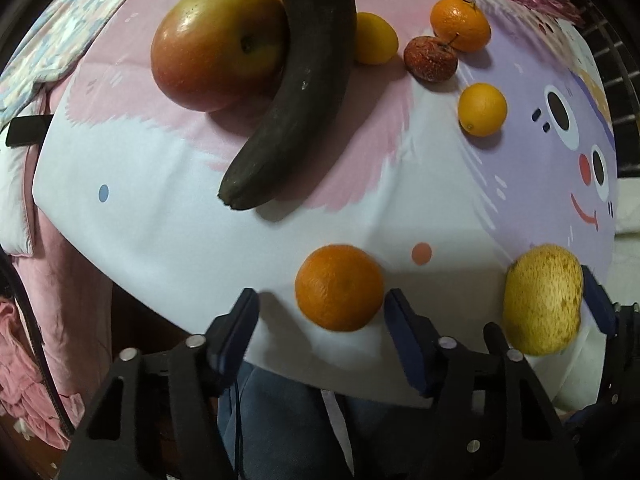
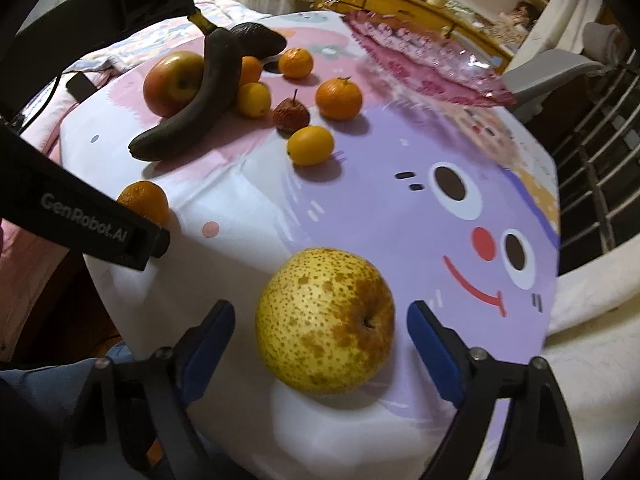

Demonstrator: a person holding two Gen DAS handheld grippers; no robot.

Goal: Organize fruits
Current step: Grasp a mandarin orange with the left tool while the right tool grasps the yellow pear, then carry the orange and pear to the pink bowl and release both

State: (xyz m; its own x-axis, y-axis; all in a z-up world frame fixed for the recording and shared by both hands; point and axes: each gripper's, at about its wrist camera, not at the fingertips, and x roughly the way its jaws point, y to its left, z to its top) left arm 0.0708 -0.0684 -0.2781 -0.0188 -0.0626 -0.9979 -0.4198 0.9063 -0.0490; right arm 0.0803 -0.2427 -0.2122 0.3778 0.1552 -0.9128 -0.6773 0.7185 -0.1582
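We see the left gripper (image 1: 322, 320) with its fingers spread wide around a mandarin (image 1: 339, 287) that rests on the cartoon-print tablecloth (image 1: 160, 220) near its front edge; the right finger lies just beside the fruit, and the left stands apart. The right gripper (image 2: 320, 332) likewise brackets a speckled yellow pear (image 2: 325, 320), both blue pads (image 2: 434, 354) clear of its skin. Farther back we find a blackened banana (image 2: 188, 116) leaning against a red-green apple (image 2: 173, 82), with a dark avocado (image 2: 258, 42) behind them. Near these lie a small shrivelled red fruit (image 2: 291, 114), a kumquat (image 2: 310, 145) and a stemmed mandarin (image 2: 338, 98). A pink glass dish (image 2: 424, 64) sits at the far edge.
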